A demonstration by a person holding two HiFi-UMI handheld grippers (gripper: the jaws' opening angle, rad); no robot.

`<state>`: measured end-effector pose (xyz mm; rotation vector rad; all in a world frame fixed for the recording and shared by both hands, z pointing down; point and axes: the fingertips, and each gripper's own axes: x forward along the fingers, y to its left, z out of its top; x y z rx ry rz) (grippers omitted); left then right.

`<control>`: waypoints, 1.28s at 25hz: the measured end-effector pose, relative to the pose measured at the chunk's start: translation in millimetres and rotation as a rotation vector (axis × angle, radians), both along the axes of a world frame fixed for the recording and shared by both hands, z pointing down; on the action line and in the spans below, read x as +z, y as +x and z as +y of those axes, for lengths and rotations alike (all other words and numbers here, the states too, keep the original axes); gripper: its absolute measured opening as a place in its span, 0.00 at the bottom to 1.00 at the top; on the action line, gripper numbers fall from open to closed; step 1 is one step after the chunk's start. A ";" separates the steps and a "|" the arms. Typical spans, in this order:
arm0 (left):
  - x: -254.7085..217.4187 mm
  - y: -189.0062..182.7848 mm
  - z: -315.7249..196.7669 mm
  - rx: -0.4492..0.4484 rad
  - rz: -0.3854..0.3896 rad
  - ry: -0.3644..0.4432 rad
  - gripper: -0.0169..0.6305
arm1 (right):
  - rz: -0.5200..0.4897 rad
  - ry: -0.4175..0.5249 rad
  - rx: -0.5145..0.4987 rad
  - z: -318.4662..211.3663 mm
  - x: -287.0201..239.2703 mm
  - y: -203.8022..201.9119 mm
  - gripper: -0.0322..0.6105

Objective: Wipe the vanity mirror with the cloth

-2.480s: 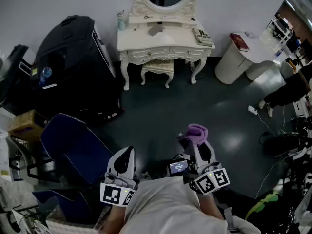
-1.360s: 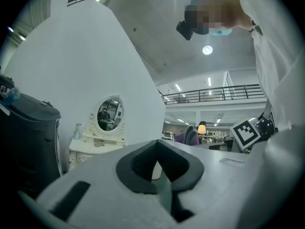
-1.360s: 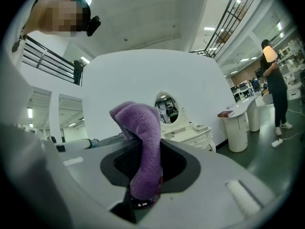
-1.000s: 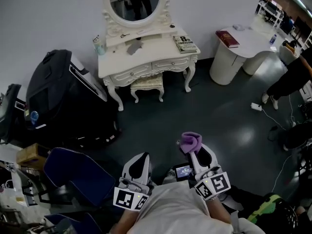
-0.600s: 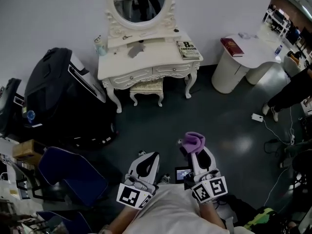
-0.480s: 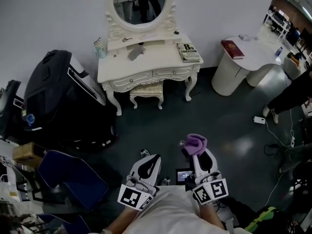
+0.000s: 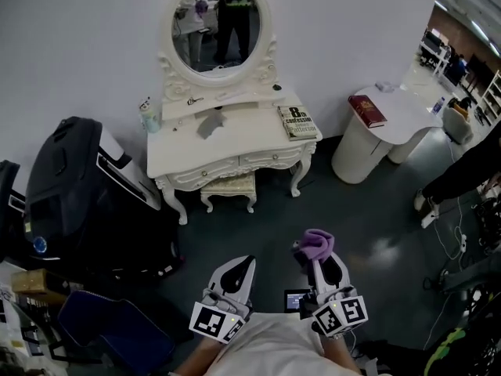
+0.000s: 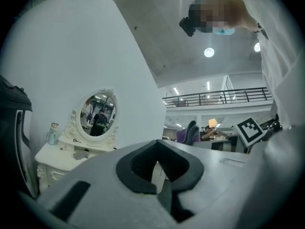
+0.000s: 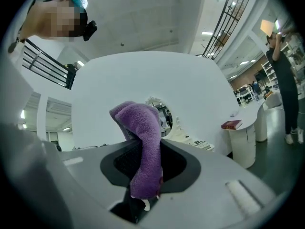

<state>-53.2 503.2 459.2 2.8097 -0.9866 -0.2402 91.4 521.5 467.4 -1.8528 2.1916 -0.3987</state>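
Jaws on right gripper (image 9: 144,178) pinch purple cloth (image 9: 143,144); cloth hides part of mirror (image 9: 166,115), far off at 12 o'clock. Left gripper (image 8: 160,174) jaws pressed together, empty.

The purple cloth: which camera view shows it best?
The right gripper view: the cloth fills the middle, large, pinched by the right gripper. The head view shows it as a small purple bunch at that gripper's tip. The left gripper view shows just a small purple shape, too unclear to name.
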 end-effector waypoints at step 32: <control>2.8 13.9 -298.8 -0.237 -0.054 -0.030 0.04 | 0.007 -0.028 -0.189 -332.7 26.2 46.4 0.21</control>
